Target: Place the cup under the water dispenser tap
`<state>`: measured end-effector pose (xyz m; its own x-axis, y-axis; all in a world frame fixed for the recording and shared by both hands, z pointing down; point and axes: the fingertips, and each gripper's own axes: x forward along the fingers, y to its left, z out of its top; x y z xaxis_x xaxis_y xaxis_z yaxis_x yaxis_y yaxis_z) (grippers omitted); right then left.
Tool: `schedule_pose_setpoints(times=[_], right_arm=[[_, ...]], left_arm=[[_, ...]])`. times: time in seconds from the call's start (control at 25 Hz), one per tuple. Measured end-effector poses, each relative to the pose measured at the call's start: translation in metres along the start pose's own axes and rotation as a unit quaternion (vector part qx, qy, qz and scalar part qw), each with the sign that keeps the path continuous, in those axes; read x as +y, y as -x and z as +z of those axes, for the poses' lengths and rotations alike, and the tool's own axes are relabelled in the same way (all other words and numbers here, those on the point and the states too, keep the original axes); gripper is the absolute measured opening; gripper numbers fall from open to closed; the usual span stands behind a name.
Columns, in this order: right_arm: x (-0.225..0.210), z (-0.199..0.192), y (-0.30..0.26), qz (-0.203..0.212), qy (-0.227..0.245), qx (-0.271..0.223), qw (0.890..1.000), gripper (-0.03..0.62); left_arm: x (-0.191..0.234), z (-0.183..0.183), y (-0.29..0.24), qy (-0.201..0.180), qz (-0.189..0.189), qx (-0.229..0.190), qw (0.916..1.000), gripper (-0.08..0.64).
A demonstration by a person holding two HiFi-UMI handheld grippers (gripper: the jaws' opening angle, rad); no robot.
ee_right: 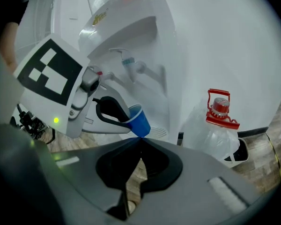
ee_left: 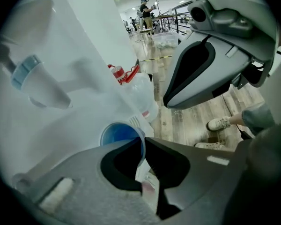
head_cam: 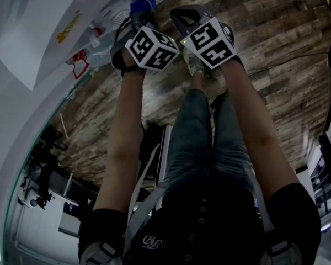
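Observation:
A small blue cup [ee_right: 140,122] hangs tilted in front of the white water dispenser [ee_right: 145,27], lower than its blue tap [ee_right: 129,63] and red tap [ee_right: 98,72]. My left gripper [ee_left: 143,143] is shut on the cup's [ee_left: 118,136] rim, one jaw inside and one outside. In the left gripper view the blue tap [ee_left: 24,71] is up at the left. The head view shows the cup [head_cam: 143,5] just past the left gripper [head_cam: 134,19]. My right gripper [ee_right: 140,139] is shut and empty, close beside the left one [ee_right: 105,110]; its marker cube [head_cam: 209,38] sits next to the left one's.
A clear water jug [ee_right: 215,135] with a red cap and handle [ee_right: 220,108] stands on the wooden floor right of the dispenser. The drip grille [ee_right: 160,133] lies under the taps. The person's shoes [ee_left: 220,123] are on the floor nearby. People stand far back in the hall.

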<state>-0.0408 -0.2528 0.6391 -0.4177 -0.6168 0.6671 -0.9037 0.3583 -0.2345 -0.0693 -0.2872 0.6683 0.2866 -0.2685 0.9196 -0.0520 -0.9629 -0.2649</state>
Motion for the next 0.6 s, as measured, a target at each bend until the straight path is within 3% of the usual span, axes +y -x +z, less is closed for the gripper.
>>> schedule_pose_setpoints(times=[0.44,0.6], right_arm=[[-0.006,-0.009,-0.002,0.002,0.0,0.007,1.0,0.0],[-0.007,-0.008,0.002,0.002,-0.008,0.006,1.0,0.0]], left_arm=[[0.009,0.003,-0.028,-0.034,0.014,0.006,0.9993,0.026],[0.005,0.004,-0.031,-0.028,0.014,0.009,0.9995,0.025]])
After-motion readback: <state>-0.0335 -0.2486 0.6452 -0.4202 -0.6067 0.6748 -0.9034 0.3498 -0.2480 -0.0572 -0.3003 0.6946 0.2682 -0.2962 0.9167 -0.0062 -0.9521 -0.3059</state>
